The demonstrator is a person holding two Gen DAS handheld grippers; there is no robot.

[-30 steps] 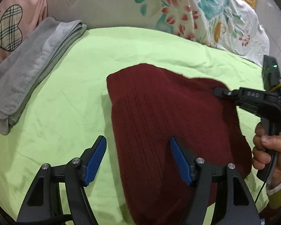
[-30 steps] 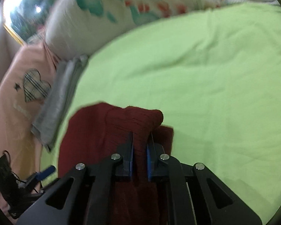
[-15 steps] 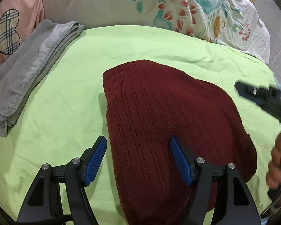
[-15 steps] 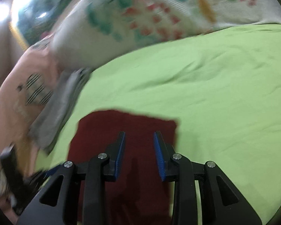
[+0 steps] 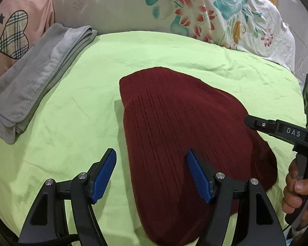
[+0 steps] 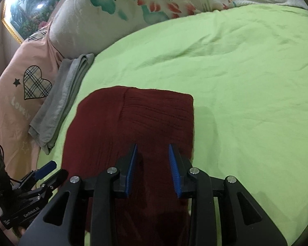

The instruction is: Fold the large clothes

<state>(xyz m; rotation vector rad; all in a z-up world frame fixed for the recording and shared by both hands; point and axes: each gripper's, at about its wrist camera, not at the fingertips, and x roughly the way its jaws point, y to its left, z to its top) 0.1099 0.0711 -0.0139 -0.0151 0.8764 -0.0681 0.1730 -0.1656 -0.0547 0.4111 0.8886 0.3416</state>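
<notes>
green bed (image 5: 76, 110) | folded red sweater (image 5: 174, 127) lies flat | left gripper (image 5: 151, 174) jaws wide, empty | right gripper (image 6: 153, 168) jaws apart, empty

Dark red ribbed knit sweater (image 5: 174, 135), folded into a compact block, flat on the light green bedsheet (image 5: 71, 123).

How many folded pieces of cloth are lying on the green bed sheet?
2. A dark red knitted garment lies folded in the middle of the green sheet, and a grey towel lies folded at the sheet's edge, beside the pink pillow. Others may lie out of view.
</notes>
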